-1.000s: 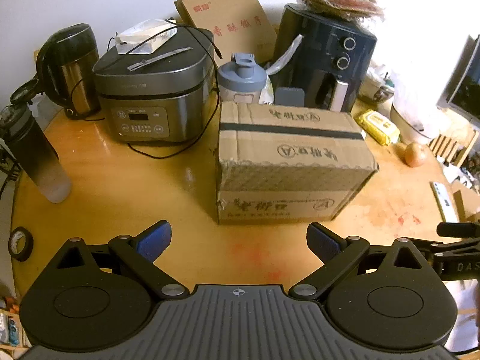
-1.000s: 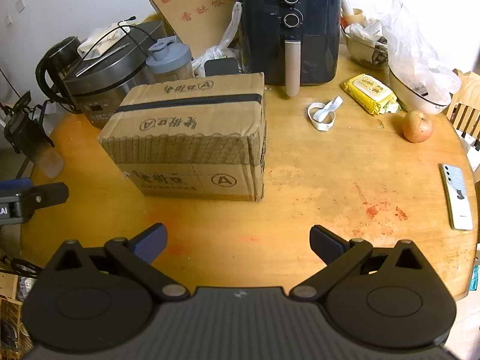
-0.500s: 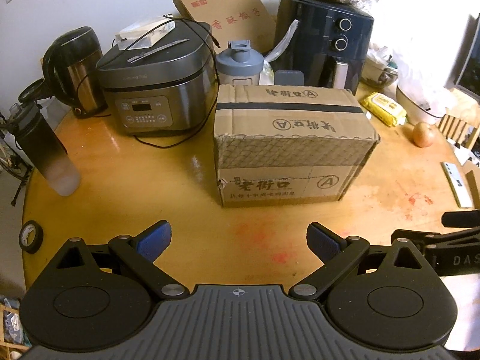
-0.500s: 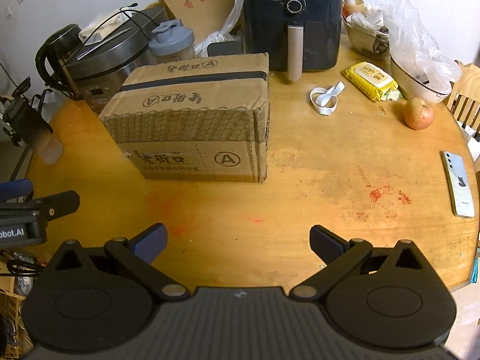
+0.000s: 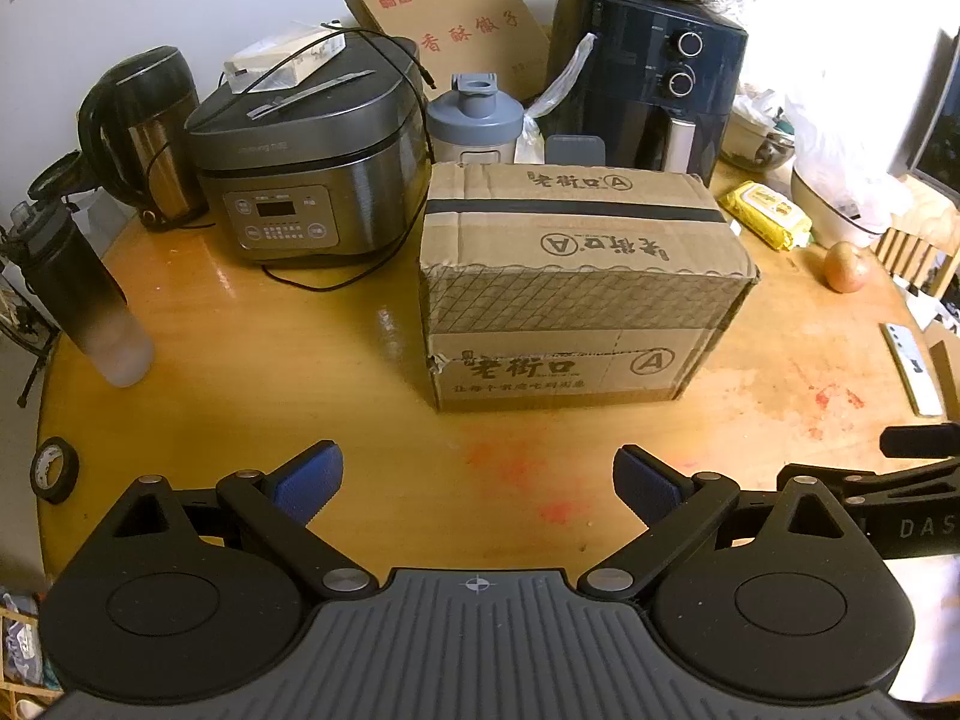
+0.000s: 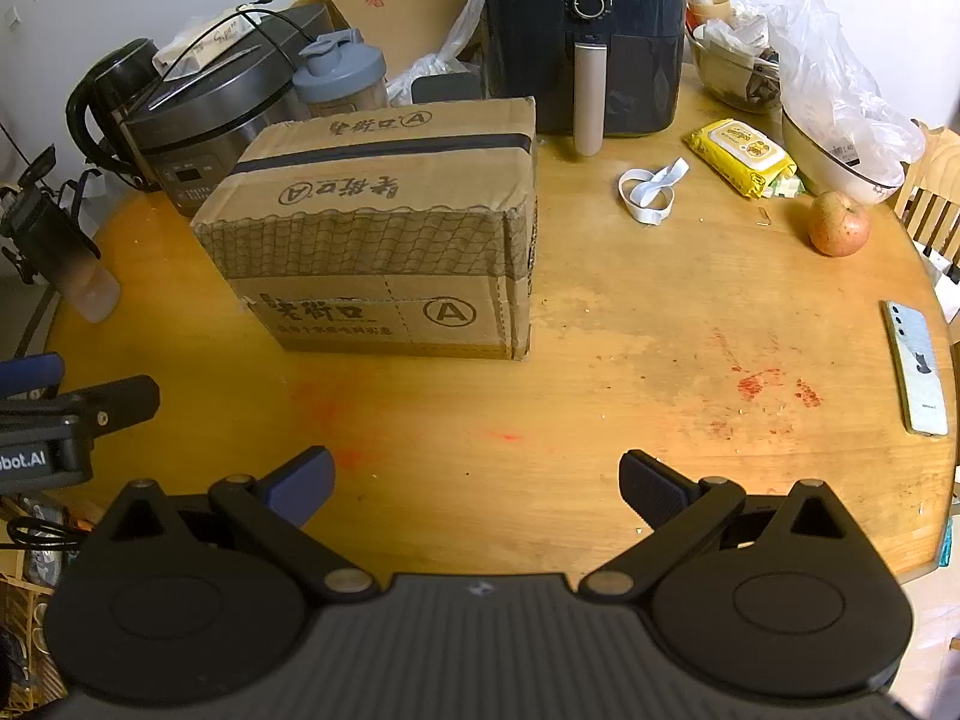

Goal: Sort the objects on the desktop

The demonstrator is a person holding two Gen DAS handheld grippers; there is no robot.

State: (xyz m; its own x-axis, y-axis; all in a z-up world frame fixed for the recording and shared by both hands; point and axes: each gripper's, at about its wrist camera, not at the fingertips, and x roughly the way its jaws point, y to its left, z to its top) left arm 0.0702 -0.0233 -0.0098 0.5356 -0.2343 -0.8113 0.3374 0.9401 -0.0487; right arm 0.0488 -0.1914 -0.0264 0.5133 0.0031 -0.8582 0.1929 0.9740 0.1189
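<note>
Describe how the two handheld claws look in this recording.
Both match: a grey ribbed body, two round black discs, black linkage arms with silver pivot pins, and blue textured finger pads. The left claw also shows in the right view, with white lettering ending "bot.AI". The right claw shows "DAS" in the left view.

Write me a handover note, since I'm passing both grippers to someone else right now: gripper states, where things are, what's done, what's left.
Left gripper: open, holding nothing, above the near table edge.
Right gripper: open, holding nothing, beside the left one.
Cardboard box: closed, taped, mid-table, ahead of both.
Loose on the right: white strap, yellow wipes pack, apple, phone by the edge.
On the left: water bottle, tape roll.
Done: nothing visibly sorted.
Left: probably all the loose items.
</note>
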